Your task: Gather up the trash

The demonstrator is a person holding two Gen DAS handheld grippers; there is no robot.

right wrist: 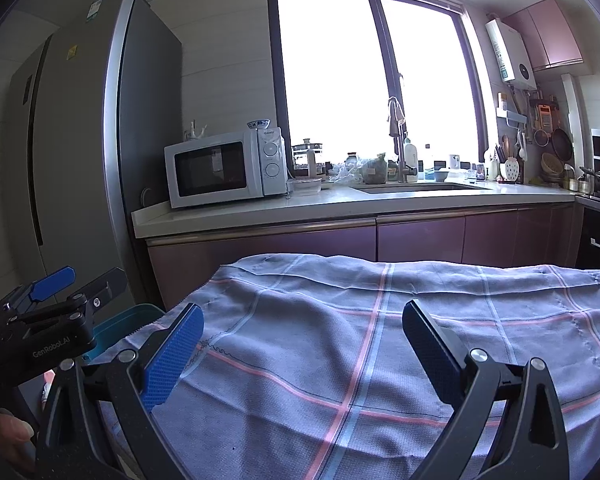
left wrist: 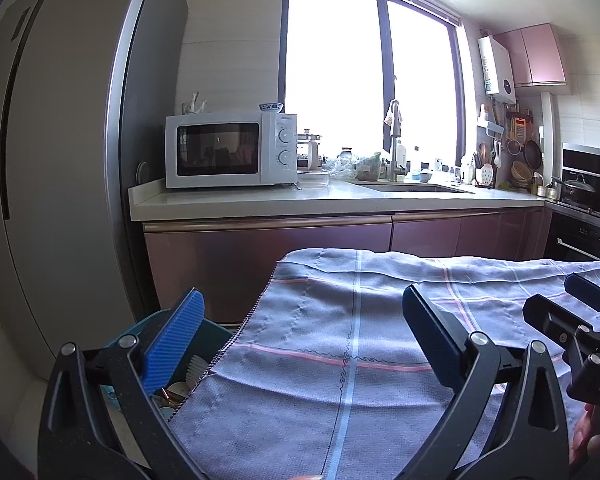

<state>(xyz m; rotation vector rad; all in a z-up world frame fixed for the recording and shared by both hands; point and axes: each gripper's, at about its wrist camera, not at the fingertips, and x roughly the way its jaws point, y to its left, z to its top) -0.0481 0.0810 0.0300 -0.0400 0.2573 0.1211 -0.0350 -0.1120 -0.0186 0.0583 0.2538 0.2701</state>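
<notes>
Your left claw [left wrist: 302, 340] and right claw [right wrist: 302, 354] both hang wide open and empty, side by side, pointing over the checked cloth [left wrist: 340, 360]. The teal bin [left wrist: 204, 344] with trash sits just left of the cloth.

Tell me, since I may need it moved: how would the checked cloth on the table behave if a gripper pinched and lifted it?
The checked cloth probably goes floppy: it already drapes and wrinkles. It looks thin, so likely light.
</notes>
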